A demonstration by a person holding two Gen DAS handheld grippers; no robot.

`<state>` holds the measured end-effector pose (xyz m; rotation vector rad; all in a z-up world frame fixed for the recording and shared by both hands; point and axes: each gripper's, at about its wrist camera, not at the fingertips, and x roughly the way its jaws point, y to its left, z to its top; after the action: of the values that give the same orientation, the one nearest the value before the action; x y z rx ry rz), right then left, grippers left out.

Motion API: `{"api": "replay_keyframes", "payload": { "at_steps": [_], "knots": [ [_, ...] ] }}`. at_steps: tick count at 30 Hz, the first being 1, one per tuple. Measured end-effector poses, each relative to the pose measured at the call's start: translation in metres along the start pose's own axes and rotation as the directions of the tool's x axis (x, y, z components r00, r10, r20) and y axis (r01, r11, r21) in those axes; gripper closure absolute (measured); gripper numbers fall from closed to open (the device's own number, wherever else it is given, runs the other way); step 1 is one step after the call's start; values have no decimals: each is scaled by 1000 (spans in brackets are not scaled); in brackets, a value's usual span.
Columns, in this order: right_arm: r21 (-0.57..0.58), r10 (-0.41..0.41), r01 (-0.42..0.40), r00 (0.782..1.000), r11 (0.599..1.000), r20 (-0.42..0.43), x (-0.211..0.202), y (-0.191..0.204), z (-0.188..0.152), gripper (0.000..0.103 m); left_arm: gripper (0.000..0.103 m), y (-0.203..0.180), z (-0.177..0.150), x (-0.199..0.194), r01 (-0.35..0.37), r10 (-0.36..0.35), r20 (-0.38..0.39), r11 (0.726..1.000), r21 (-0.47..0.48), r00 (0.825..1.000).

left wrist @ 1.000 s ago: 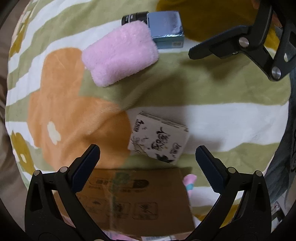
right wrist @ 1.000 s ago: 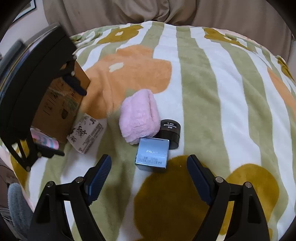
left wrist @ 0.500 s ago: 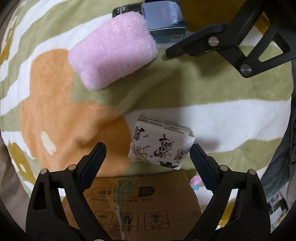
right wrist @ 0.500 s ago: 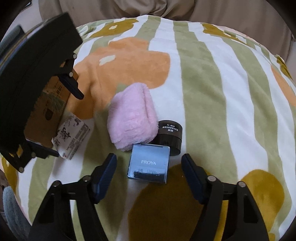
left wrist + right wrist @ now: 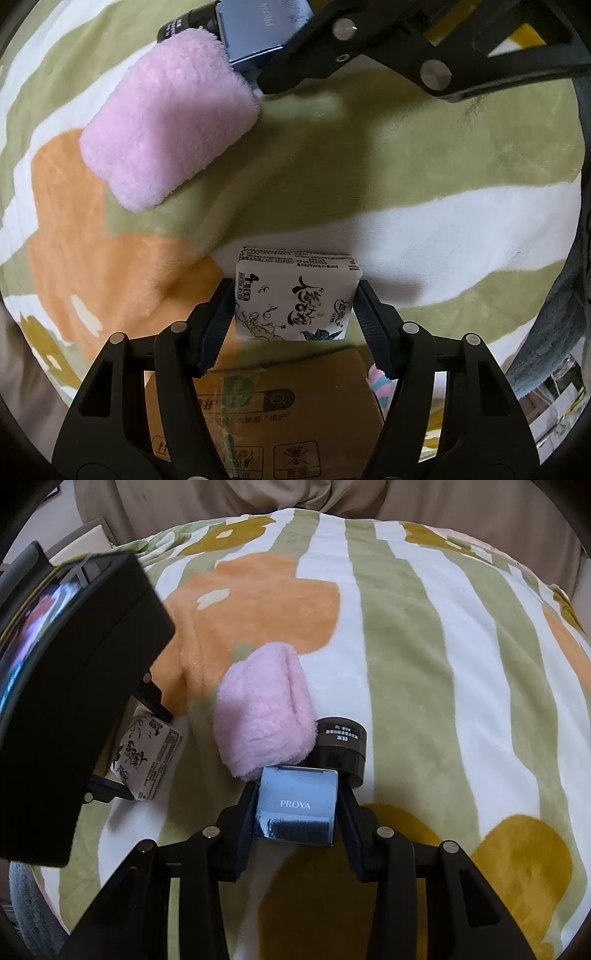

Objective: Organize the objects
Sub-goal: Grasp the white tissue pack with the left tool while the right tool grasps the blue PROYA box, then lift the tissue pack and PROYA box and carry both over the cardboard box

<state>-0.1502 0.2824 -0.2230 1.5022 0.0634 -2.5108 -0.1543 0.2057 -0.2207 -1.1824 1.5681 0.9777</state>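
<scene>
Sorting looks barely begun: as far as I can judge, all four loose things are still on the blanket (image 5: 406,664) and none has gone into the carton (image 5: 280,413).

My left gripper (image 5: 295,314) has its jaws closing around the tissue pack (image 5: 295,295); the pads already touch both its short sides, and the pack still rests on the blanket, just beside the carton's near edge. My right gripper (image 5: 297,812) has its jaws closing on the blue box (image 5: 297,801), pads pressed to its two sides; the box also sits on the blanket, touching the pink pouch (image 5: 262,720) and close against the black jar (image 5: 341,746).

What is left, by my reading: lift both held things and set them where they belong, likely the carton, then come back for the pouch and the jar. I cannot tell what the carton already holds; only a pink and blue scrap (image 5: 380,380) shows at its right edge.

Count:
- one tissue pack
- one blue box
- one pink pouch
- one black jar
- one carton
- two grippers, each with a thing between its jaws
</scene>
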Motion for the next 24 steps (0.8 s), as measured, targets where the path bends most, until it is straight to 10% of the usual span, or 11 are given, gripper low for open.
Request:
{"api": "replay_keyframes", "payload": {
  "at_steps": [13, 24],
  "knots": [
    [-10, 6, -6, 1000, 1000, 13, -16, 2, 0, 66, 43, 8, -36, -43, 0, 2, 31, 997, -80, 1000],
    [-2, 4, -4, 998, 1000, 69, -62, 11, 1, 66, 43, 10, -80, -122, 58, 8, 257, 967, -249, 966]
  ]
}}
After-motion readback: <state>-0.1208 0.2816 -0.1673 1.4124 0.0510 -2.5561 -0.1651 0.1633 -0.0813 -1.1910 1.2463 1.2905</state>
